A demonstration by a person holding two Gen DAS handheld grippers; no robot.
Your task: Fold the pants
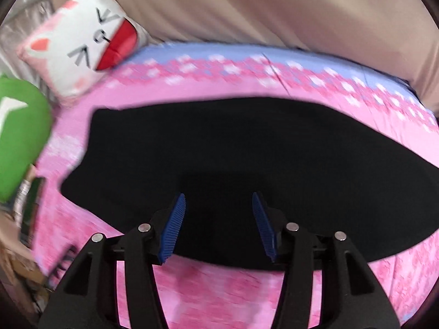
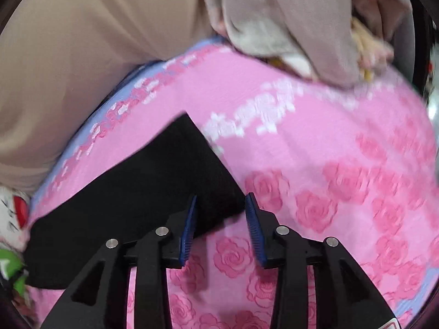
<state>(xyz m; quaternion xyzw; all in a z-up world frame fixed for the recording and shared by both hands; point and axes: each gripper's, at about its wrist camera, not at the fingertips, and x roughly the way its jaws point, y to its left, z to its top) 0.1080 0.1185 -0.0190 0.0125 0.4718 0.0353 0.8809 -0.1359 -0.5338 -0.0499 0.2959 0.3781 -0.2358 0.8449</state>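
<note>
Blue-padded fingers of our left gripper [image 1: 218, 226] fill the foreground, hovering apart over black pants [image 1: 247, 170] with nothing pinched between them. Working from largest to smallest, we first see a bed under a pink rose-print bedspread [image 2: 343, 164], its far strip pale blue, backed by beige fabric [image 1: 260, 8] along the far side. On that spread the pants lie flat as one long dark band, their long axis running left to right across the left wrist view. Their left end steps down in a notch near a cat-face cushion [image 1: 82, 52] and a green plush toy [image 1: 19, 137], while the other end runs right toward a squared corner that our right wrist camera picks up.

At that corner our right gripper [image 2: 221, 222] stands with its jaws apart astride the cloth's near edge, the pads not visibly pressing on it. The band looks narrow for a pair laid open, so we judge the legs are probably already stacked one on the other, though the black hides any layering. What remains, we judge, is bringing one end over the other across the length, then smoothing the result.
</note>
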